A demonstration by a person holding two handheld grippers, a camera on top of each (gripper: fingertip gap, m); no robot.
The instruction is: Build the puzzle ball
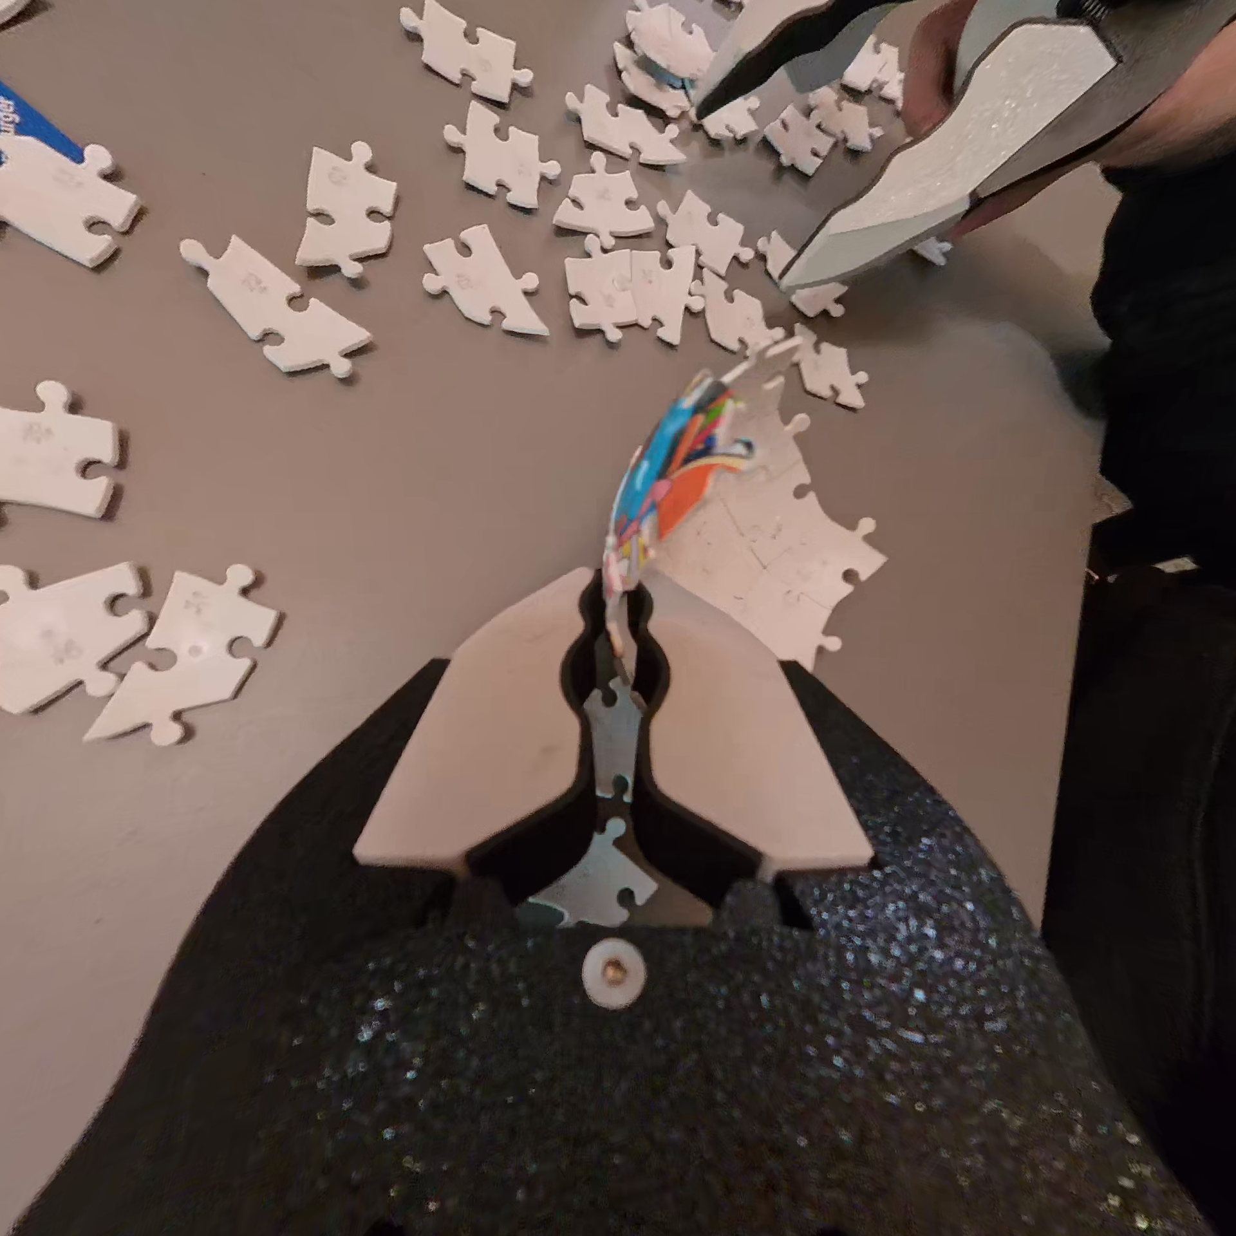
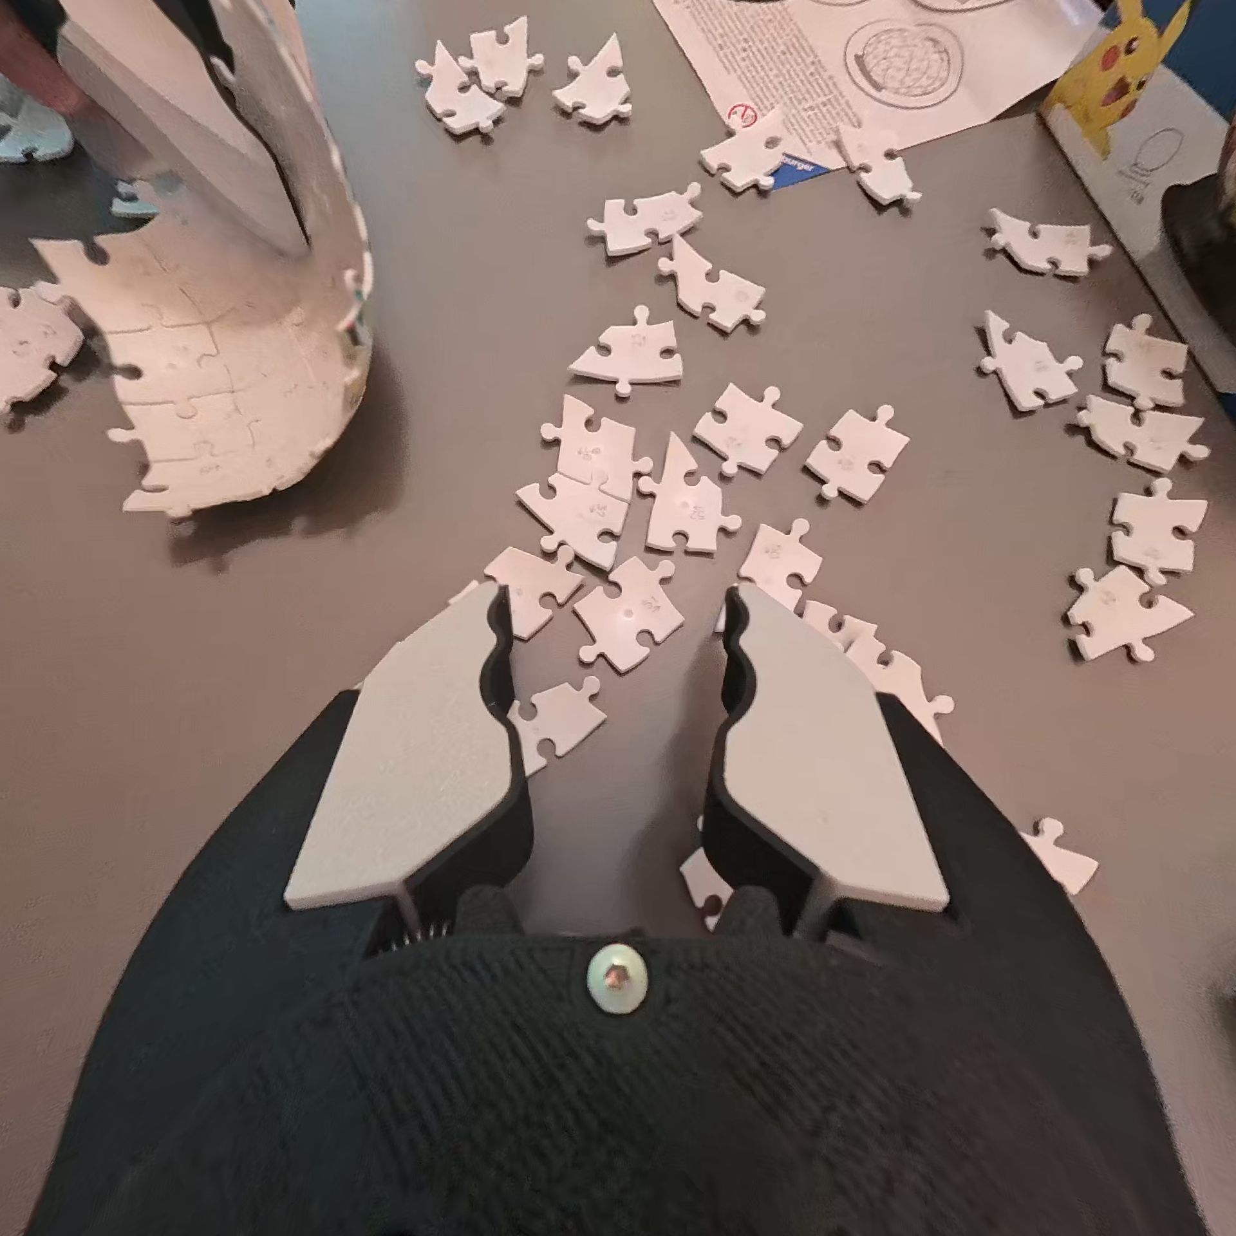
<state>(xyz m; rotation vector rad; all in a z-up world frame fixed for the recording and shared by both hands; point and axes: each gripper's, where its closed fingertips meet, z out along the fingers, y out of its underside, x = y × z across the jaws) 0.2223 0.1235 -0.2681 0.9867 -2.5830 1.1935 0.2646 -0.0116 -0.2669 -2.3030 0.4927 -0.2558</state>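
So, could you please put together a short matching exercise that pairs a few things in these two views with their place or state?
Things:
1. left gripper
2. right gripper
3. instruction sheet
4. curved assembled puzzle section

Places or states:
A. lying flat at the far edge of the table, partly under loose white pieces
B. jaws wide apart over loose pieces, gripping nothing
C. standing on edge, white side towards the right wrist camera
D. closed on the edge of the joined pieces

Pairs: 1-D, 2-B, 3-A, 4-C
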